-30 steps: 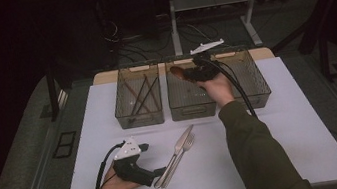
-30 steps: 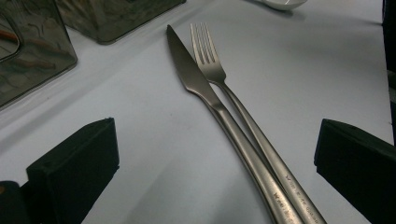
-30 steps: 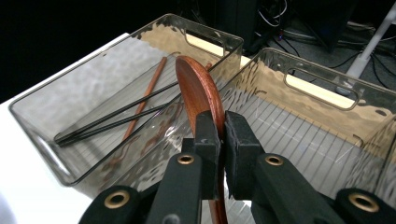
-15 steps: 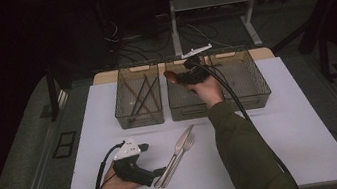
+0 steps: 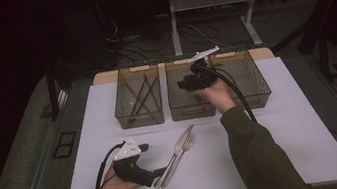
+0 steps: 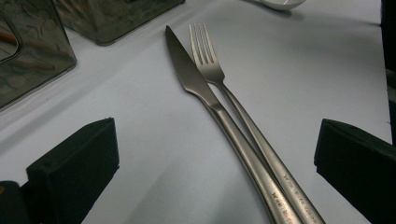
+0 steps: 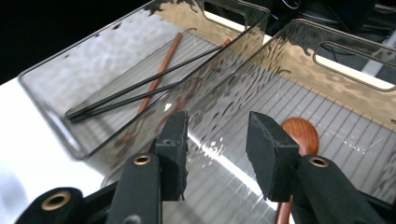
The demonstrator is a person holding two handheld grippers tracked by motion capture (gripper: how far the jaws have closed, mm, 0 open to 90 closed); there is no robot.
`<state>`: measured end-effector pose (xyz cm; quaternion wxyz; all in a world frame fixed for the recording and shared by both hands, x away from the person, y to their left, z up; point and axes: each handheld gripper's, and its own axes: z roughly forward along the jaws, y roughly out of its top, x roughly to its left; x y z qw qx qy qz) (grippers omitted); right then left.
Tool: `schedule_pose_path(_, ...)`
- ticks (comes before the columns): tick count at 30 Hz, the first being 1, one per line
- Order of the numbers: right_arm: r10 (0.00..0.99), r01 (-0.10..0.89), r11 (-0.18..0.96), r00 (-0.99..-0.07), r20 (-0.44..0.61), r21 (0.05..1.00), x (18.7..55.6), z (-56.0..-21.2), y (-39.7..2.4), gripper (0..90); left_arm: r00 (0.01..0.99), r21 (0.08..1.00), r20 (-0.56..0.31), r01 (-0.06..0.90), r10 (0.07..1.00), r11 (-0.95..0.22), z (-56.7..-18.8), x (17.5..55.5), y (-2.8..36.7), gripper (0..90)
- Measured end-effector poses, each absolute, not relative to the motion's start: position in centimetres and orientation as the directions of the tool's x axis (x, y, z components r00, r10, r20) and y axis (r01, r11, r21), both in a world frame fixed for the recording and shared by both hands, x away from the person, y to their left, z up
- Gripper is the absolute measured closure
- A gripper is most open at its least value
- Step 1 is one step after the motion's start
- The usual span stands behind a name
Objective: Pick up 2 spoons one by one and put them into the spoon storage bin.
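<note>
Right gripper view looks along the right gripper (image 7: pixel 215 156), whose fingers (image 7: pixel 173 151) have just been opening and stand partly apart with nothing between them; a wooden spoon (image 7: pixel 299 135) lies in the middle bin (image 7: pixel 355 70) just behind the right-hand finger, and chopsticks (image 7: pixel 149 88) rest in the next bin (image 7: pixel 84 65) beyond the other finger. Left gripper view shows the left gripper (image 6: pixel 215 158) with its fingers wide open, low over the desk (image 6: pixel 303 70), a knife (image 6: pixel 196 84) and fork (image 6: pixel 210 65) lying side by side between them, untouched. High view adds both hands and all three bins.
</note>
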<state>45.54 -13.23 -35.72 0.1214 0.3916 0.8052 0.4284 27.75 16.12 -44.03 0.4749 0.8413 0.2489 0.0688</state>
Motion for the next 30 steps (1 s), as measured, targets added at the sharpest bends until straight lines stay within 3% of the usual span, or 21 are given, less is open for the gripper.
schedule_pose_path(7,0.726,0.516,0.349,-0.677,0.123,0.782,43.0,-35.6,-15.5,59.9,0.860,0.831,-0.131,0.367,0.493,-0.418,-44.1,27.7,16.1,0.0)
schedule_pose_path(25,0.688,0.508,0.425,-0.719,0.097,0.749,37.7,-37.8,-22.1,89.3,0.855,0.827,-0.115,0.365,0.506,-0.428,-44.1,27.8,16.2,0.0)
schedule_pose_path(30,0.701,0.519,0.430,-0.708,0.090,0.738,36.7,-38.8,-23.9,89.9,0.852,0.827,-0.115,0.367,0.511,-0.427,-44.1,27.8,16.2,0.0)
